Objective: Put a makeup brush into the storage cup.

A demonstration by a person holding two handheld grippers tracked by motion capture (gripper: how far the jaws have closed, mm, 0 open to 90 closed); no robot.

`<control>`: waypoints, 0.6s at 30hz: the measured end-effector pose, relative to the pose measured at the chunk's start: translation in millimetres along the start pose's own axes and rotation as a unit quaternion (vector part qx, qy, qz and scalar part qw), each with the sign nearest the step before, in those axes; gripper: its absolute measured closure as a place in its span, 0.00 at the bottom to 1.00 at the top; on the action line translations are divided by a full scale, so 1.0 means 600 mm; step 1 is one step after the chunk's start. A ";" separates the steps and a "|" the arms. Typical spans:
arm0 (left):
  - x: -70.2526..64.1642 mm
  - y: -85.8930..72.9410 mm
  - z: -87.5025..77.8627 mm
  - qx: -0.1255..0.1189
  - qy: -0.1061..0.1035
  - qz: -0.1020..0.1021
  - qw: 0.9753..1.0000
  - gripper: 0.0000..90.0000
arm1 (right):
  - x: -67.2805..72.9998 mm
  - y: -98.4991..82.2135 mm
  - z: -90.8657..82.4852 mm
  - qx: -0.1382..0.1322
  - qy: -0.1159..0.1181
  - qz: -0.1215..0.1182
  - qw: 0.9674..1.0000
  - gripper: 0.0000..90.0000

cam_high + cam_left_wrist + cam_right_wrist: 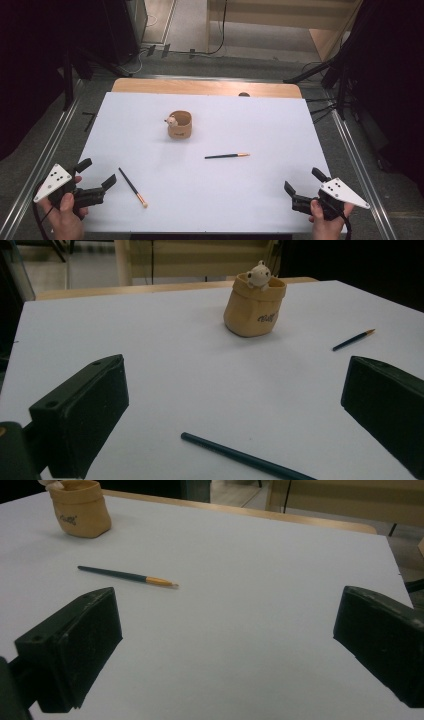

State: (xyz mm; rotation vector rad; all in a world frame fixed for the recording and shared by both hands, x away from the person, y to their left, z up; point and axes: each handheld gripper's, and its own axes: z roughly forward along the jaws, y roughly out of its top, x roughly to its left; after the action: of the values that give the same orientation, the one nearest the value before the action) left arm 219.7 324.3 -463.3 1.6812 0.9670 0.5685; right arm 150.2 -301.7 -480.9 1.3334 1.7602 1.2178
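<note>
The left gripper (96, 176) is hovering at the near left corner of the white table (280, 125), its jaws spread wide and holding nothing. The right gripper (302, 186) is doing likewise at the near right corner, also spread and empty.

Just beside the left gripper, the near pencil (133, 187) is lying flat, its long axis running diagonally, its tan tip pointing toward the person. The far pencil (227, 156) is lying near the table's middle, almost crosswise, tip pointing right.

The left gripper view is revealing lettering on the tan pot (254, 307) and a small white bear figure (259, 275) at its rim; the high view is showing the pot's open top.
</note>
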 end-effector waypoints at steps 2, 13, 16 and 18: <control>-0.002 0.002 0.001 -0.001 -0.004 -0.003 1.000 0.00 | 0.002 0.002 0.001 -0.002 0.011 0.008 1.000 0.00; -0.018 0.002 0.006 0.009 -0.020 0.009 1.000 0.00 | 0.025 0.042 0.019 0.012 0.025 -0.011 1.000 0.00; -0.018 0.004 0.005 0.007 -0.022 0.008 1.000 0.00 | 0.033 0.060 0.033 0.025 0.035 -0.025 0.999 0.00; -0.019 0.005 0.005 0.003 -0.023 0.005 1.000 0.00 | 0.040 0.079 0.043 0.028 0.045 -0.032 0.998 0.00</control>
State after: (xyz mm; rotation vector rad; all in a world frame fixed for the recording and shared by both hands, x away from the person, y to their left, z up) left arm 216.6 313.0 -460.4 1.6991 0.9282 0.5326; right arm 183.9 -268.0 -446.4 1.2601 1.8989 1.2181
